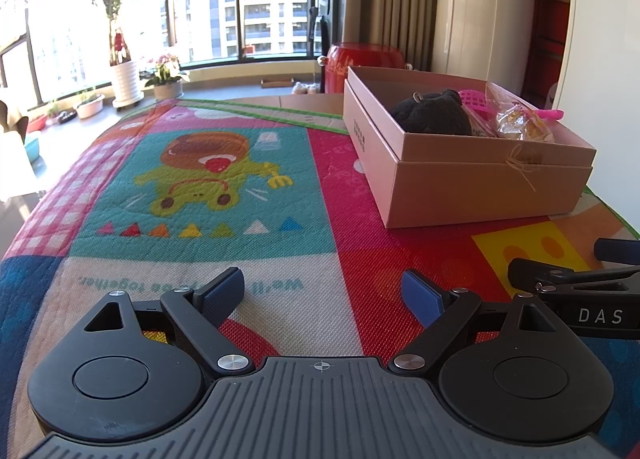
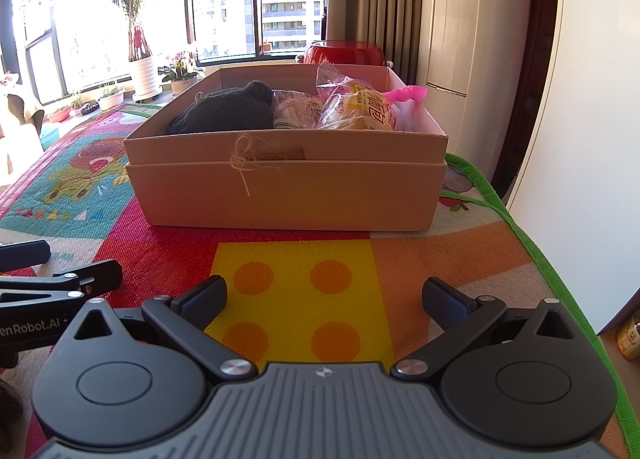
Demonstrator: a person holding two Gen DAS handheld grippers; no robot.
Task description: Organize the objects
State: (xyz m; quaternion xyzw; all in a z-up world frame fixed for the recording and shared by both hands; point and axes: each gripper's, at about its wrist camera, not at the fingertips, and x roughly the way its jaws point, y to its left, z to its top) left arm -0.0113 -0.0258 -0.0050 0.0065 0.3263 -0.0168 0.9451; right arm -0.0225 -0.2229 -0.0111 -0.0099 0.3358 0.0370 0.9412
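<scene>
A tan cardboard box (image 2: 288, 187) stands on the colourful play mat, also in the left wrist view (image 1: 480, 191) at the right. Inside lie a dark grey knitted item (image 2: 228, 111), a wrapped roll (image 2: 292, 111), a yellow snack bag (image 2: 360, 107) and a pink plastic toy (image 2: 404, 93). My right gripper (image 2: 326, 293) is open and empty, low over the mat in front of the box. My left gripper (image 1: 322, 289) is open and empty, left of the box. Each gripper shows in the other's view: the right gripper (image 1: 576, 279), the left gripper (image 2: 60, 279).
The play mat (image 1: 200, 179) covers the table, its green edge (image 2: 520, 227) close on the right. A red pot (image 2: 344, 53) stands behind the box. Potted plants (image 1: 124, 75) stand by the windows. A white wall panel (image 2: 580, 139) is at the right.
</scene>
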